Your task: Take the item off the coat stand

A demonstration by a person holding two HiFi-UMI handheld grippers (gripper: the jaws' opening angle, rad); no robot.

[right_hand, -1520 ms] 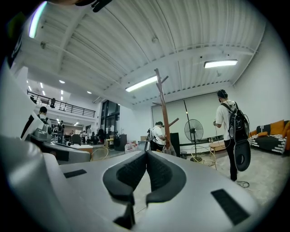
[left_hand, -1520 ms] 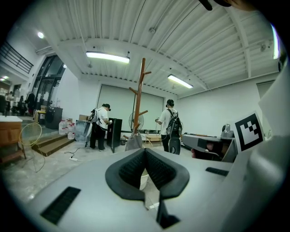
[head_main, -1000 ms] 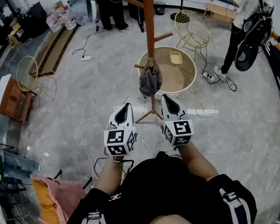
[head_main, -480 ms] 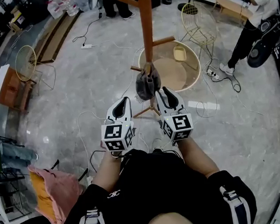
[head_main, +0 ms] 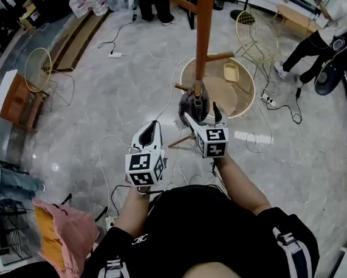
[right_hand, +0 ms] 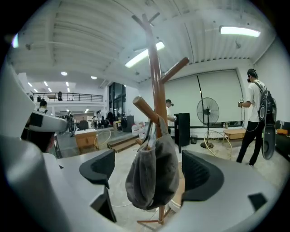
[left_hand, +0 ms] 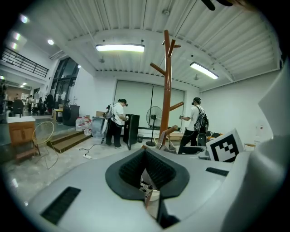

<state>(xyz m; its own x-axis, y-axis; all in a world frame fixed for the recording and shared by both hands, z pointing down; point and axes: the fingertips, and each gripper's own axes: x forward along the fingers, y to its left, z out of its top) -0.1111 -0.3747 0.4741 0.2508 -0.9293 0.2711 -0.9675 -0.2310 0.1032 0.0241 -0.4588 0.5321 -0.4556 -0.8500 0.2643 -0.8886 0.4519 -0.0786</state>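
Note:
A brown wooden coat stand [head_main: 203,34] rises in front of me. A grey cloth bag [head_main: 194,107] hangs by its strap from a low peg. My right gripper [head_main: 203,114] is raised to the bag and its jaws are opening. In the right gripper view the bag [right_hand: 152,174] hangs between the wide-set jaws of the right gripper [right_hand: 152,173], and neither pad touches it. My left gripper [head_main: 150,132] is lower and to the left of the stand, shut and empty. The left gripper view shows the left gripper [left_hand: 146,170] with its pads together and the stand [left_hand: 167,90] far off.
A round beige tub [head_main: 242,95] sits behind the stand's foot. Wire chairs [head_main: 254,30] [head_main: 38,69] stand at the back right and left. Cables run over the marble floor. A person [head_main: 328,35] stands far right. Pink cloth [head_main: 67,237] lies at my left.
My right gripper has moved forward and up to the bag, and its jaws have gone from shut to wide apart. The left gripper has kept its place.

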